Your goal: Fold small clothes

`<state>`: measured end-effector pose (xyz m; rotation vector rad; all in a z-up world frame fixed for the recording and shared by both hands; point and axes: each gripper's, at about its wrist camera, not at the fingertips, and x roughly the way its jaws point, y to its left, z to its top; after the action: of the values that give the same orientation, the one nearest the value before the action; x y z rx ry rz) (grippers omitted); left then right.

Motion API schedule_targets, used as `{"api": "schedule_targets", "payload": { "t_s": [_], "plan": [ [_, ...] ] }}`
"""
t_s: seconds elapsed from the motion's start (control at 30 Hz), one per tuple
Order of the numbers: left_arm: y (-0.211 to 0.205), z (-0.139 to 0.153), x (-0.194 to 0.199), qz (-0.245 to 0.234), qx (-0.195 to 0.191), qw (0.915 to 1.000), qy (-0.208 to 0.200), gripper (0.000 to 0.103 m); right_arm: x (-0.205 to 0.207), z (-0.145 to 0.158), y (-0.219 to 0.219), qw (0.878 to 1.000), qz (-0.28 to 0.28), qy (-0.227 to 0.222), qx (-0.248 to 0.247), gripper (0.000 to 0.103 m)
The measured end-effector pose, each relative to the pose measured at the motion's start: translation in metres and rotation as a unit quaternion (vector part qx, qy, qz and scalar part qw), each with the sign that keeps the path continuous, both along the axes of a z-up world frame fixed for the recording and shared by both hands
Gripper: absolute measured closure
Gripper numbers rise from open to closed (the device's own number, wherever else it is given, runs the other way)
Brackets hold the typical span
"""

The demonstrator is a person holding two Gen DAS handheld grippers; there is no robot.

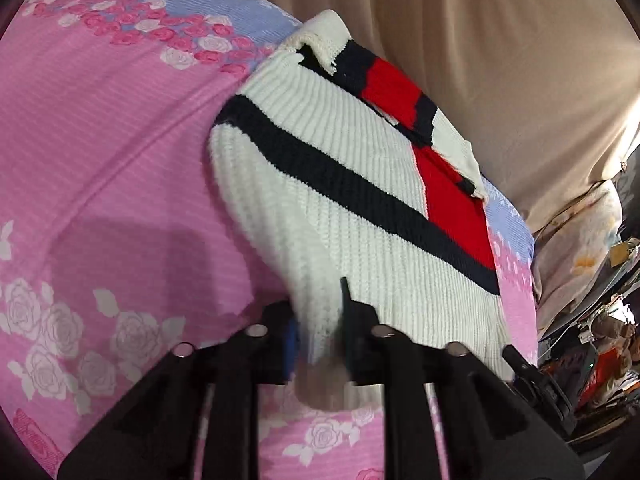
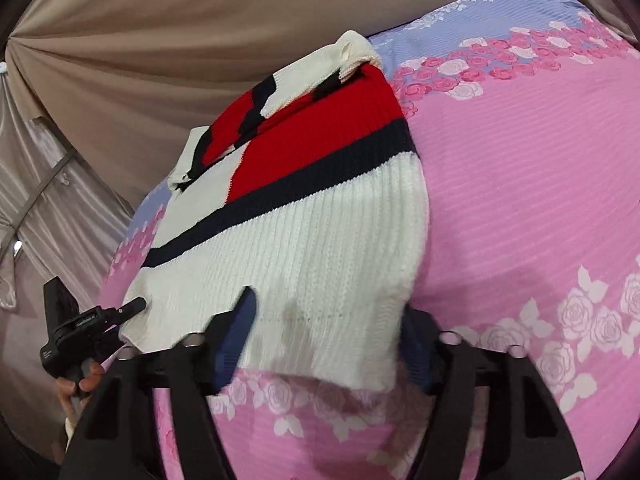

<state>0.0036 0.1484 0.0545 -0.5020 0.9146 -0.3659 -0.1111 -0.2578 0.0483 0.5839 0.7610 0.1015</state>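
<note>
A small white knit sweater [image 1: 332,200] with a navy stripe and a red panel lies on a pink bedspread [image 1: 100,160] with white roses. Its sleeves are folded in across the top. My left gripper [image 1: 320,340] is shut on the sweater's near left hem corner. In the right wrist view the sweater [image 2: 304,248] lies the same way on the bedspread [image 2: 520,200]. My right gripper [image 2: 332,340] has its jaws wide apart on either side of the near right hem. The left gripper [image 2: 132,306] shows at the sweater's other corner.
A beige curtain [image 1: 500,60] hangs behind the bed and also shows in the right wrist view [image 2: 160,40]. Cluttered shelves [image 1: 608,340] stand at the far right. The bedspread has a blue band [image 2: 520,12] along its far edge.
</note>
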Motion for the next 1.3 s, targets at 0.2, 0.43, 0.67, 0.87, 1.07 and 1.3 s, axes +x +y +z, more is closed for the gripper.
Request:
{"api": "schedule_targets", "payload": {
  "t_s": [0.2, 0.43, 0.67, 0.87, 1.07, 1.3],
  "plan": [
    [0.018, 0.048, -0.046, 0.005, -0.009, 0.9979, -0.064, 0.093, -0.055, 0.031, -0.01, 0.996, -0.006, -0.084, 0.03, 0.097],
    [0.045, 0.091, -0.164, -0.06, 0.002, 0.9885, -0.138, 0.093, -0.185, 0.074, 0.013, 0.981, 0.069, -0.174, -0.046, 0.097],
    [0.073, 0.147, -0.285, -0.097, -0.04, 0.9576, -0.269, 0.093, -0.308, 0.126, 0.024, 0.942, 0.144, -0.294, -0.078, 0.097],
    [0.067, 0.181, -0.265, -0.086, -0.059, 0.9488, -0.298, 0.092, -0.298, 0.156, -0.005, 0.917, 0.118, -0.38, -0.014, 0.096],
    [0.032, 0.146, -0.144, -0.059, -0.003, 0.9816, -0.182, 0.092, -0.156, 0.114, -0.035, 0.968, 0.055, -0.242, 0.032, 0.096],
    [0.007, 0.076, -0.026, -0.019, 0.041, 0.9959, -0.079, 0.092, -0.028, 0.053, -0.057, 0.993, 0.001, -0.106, 0.05, 0.096]
  ]
}}
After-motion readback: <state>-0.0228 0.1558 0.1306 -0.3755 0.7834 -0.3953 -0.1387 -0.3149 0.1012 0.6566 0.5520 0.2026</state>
